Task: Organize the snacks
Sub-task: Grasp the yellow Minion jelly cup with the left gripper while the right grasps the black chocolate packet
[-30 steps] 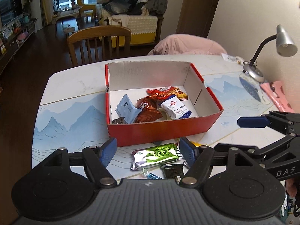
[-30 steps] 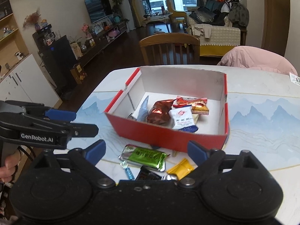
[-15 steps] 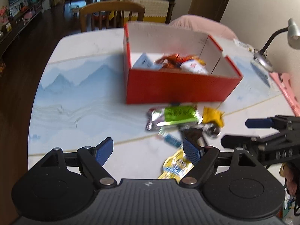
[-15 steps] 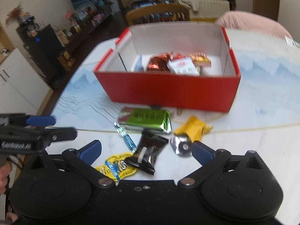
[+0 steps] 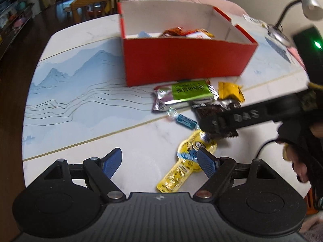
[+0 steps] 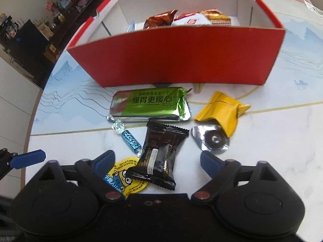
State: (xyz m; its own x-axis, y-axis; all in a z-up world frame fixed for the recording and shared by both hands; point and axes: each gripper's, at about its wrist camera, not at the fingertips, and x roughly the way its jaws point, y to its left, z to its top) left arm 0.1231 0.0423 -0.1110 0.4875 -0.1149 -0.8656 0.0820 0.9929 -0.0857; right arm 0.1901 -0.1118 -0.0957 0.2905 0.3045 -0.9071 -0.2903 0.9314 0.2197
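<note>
A red cardboard box [image 6: 181, 58] holds several wrapped snacks. In front of it on the table lie a green bar [image 6: 149, 105], a yellow packet [image 6: 221, 111], a silver round piece [image 6: 212, 139], a blue candy [image 6: 131, 141], a black packet [image 6: 159, 157] and a yellow cartoon pouch [image 6: 125, 179]. My right gripper [image 6: 157, 160] is open, low over the black packet, which lies between its jaws. My left gripper [image 5: 159, 161] is open over the table, its right finger above the yellow pouch [image 5: 185, 163]. The box [image 5: 181, 60] and green bar [image 5: 187, 92] also show there.
The right gripper's body [image 5: 252, 117] crosses the left wrist view above the black packet. A desk lamp [image 5: 298, 14] stands at the table's far right. A wooden chair [image 5: 105, 2] stands behind the table. The table's left edge [image 5: 30, 104] is near.
Both grippers have dropped lower and closer to the loose snacks before the box. The right gripper now straddles the black packet. Both stay open.
</note>
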